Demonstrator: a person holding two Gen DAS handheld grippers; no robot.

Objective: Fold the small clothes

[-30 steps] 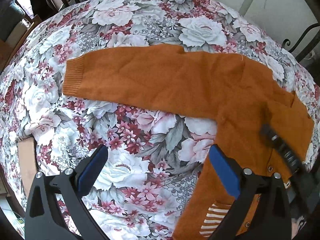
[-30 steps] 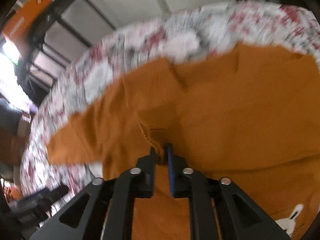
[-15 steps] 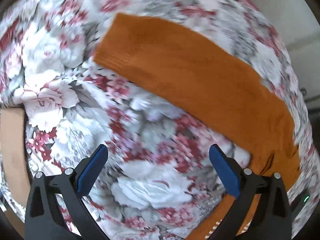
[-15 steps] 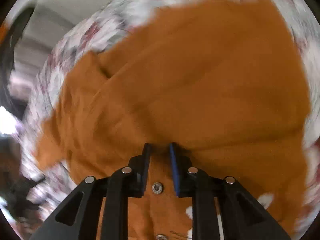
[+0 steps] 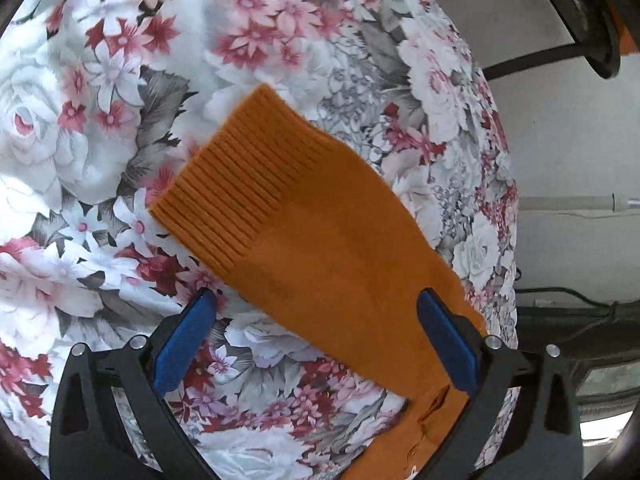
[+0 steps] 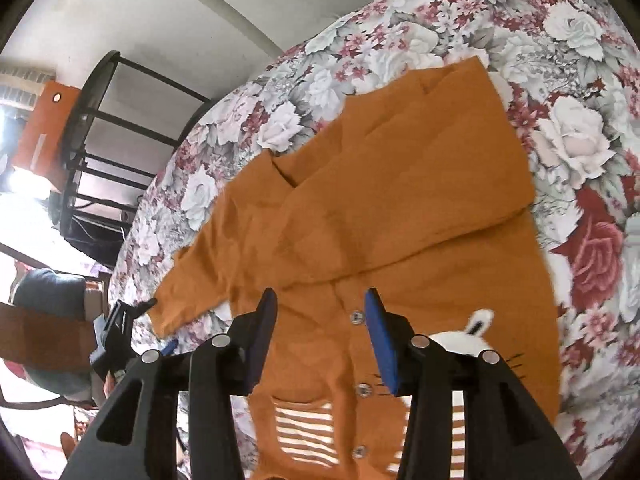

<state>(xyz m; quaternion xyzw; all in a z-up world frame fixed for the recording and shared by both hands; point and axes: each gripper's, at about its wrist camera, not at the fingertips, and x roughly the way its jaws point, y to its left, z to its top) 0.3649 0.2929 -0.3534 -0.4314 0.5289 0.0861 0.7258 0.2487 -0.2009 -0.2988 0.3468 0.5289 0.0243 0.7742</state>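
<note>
You are working on an orange cardigan (image 6: 400, 208) lying flat on the floral tablecloth (image 6: 580, 128), one sleeve already folded across the chest. Your right gripper (image 6: 320, 340) is hanging over the button placket with its jaws opening and nothing between them; the cloth below is lying free. Your left gripper (image 5: 316, 344) is holding its fingers wide apart and empty above the other sleeve (image 5: 320, 240), whose ribbed cuff (image 5: 240, 184) is pointing toward 11 o'clock in the left wrist view.

To do this step well, you are probably best bringing the left fingers down straddling the sleeve near the cuff, pinching both layers, then carrying it across the body so it lies over the first fold, edges matching.

The table's edge is curving close at 3 o'clock in the left view, with a black metal frame (image 5: 520, 32) beyond at 1 o'clock. Open cloth is spreading from 7 to 12 o'clock, so you are freest approaching from there.
</note>
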